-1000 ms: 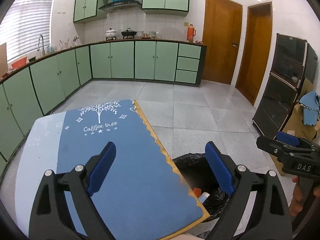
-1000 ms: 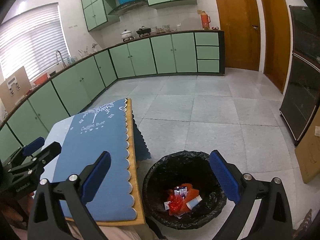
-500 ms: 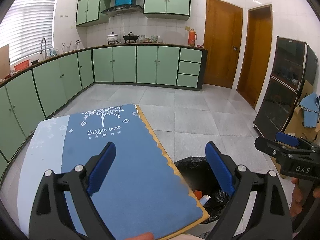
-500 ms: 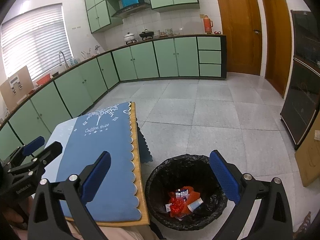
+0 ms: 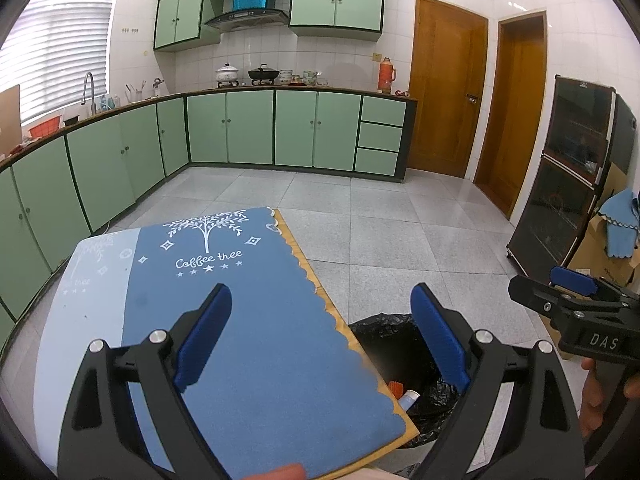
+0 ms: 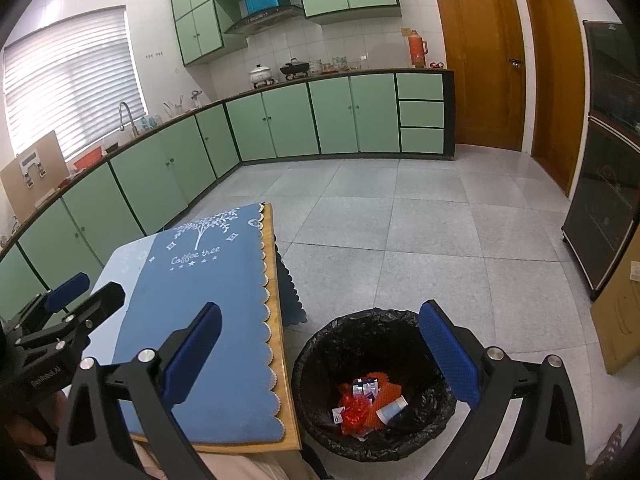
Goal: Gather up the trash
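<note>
Both wrist views downward, sharing table (image 5: 256, 320)

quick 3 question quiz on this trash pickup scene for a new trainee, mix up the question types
1. True or false: the left tool is clamped on a piece of trash.
2. Multiple choice: the red wrappers lie A) on the blue tablecloth B) inside the black-lined bin C) on the floor tiles.
3. Fill in: the bin stands on the floor beside the table's ____ edge, as the right wrist view shows it.

Key
1. False: its pads stand wide apart with nothing between them.
2. B
3. right
</note>
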`<state>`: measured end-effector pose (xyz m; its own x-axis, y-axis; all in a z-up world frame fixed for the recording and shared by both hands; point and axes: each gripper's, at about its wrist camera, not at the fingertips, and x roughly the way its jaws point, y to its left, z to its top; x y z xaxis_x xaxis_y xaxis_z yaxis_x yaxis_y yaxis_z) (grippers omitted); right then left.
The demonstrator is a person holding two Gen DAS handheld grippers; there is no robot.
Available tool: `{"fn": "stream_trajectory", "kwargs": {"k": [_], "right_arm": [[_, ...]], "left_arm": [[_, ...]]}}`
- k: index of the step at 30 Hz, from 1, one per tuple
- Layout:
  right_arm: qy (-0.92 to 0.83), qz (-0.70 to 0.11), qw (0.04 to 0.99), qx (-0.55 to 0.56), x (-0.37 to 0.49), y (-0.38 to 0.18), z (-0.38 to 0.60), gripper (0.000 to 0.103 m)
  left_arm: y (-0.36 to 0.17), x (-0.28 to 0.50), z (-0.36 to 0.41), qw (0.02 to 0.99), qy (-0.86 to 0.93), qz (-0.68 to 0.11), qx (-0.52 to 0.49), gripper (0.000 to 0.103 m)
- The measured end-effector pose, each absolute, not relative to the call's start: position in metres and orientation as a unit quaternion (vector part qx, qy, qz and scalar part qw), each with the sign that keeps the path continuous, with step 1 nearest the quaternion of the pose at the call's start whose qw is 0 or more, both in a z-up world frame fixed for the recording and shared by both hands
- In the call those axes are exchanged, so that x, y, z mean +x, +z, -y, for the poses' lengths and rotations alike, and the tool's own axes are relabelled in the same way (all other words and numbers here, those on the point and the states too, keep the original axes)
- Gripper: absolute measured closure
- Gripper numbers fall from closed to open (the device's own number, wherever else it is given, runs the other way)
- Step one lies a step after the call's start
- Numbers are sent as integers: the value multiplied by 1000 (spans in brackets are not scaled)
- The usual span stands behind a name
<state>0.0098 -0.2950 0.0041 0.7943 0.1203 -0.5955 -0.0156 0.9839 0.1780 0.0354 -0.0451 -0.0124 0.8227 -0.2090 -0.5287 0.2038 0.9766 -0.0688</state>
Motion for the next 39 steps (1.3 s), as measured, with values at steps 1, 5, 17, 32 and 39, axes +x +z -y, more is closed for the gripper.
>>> {"fn": "stream_trajectory", "kwargs": {"k": [1, 5, 17, 32, 39], "right_arm": [[36, -319, 943, 82, 10, 4, 295, 6], [37, -318, 944, 83, 10, 5, 294, 6], [38, -318, 944, 83, 10, 3, 294, 6], [40, -318, 943, 85, 9, 3, 293, 6], [40, -318, 944, 84, 10, 2, 291, 6]], "left_arm": [[-12, 35, 45, 955, -108, -277, -5, 15], [-12, 36, 45, 955, -107, -278, -6, 15], [-12, 35, 44, 954, -108, -278, -6, 15], [-12, 35, 43, 954, -108, -278, -7, 15], [-12, 35, 43, 954, -108, -278, -7, 15]]}}
